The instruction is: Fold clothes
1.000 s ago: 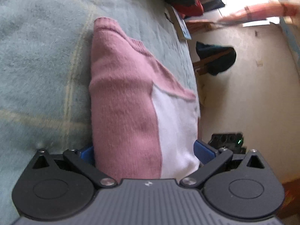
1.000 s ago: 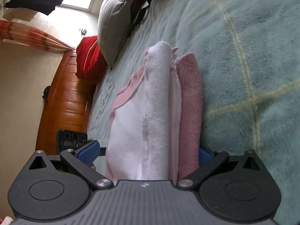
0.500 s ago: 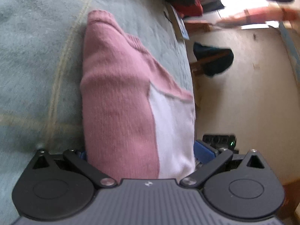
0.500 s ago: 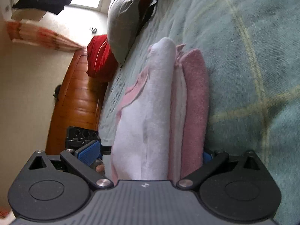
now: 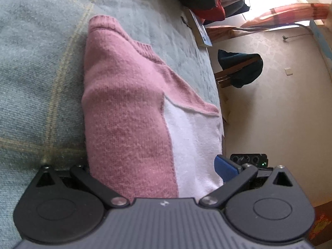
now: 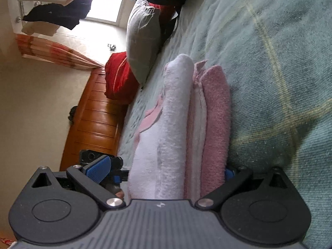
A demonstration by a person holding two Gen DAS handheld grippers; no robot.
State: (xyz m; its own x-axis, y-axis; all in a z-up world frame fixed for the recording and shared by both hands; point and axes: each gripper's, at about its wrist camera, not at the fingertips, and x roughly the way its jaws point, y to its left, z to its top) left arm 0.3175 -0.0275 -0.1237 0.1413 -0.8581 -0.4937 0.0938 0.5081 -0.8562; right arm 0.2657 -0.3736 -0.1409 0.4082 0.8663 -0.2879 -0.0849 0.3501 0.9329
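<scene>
Sweater: a folded pink-and-white sweater (image 5: 128,124) lies on the grey-green bedspread (image 5: 37,66), near the bed's edge.
Left gripper: the left gripper (image 5: 153,166) straddles one end of the sweater, jaws spread wide; one blue pad touches the white side, the other is hidden behind the pink knit, so a firm hold cannot be told.
Right gripper: the right gripper (image 6: 166,172) straddles the sweater's stacked layers (image 6: 178,124); its left pad stands apart from the cloth, jaws wide.
Beyond sweater: a grey pillow (image 6: 143,41) and red cushion (image 6: 118,76).

folded sweater (image 5: 128,112) on bed (image 5: 37,62), pillows (image 6: 143,37) behind
</scene>
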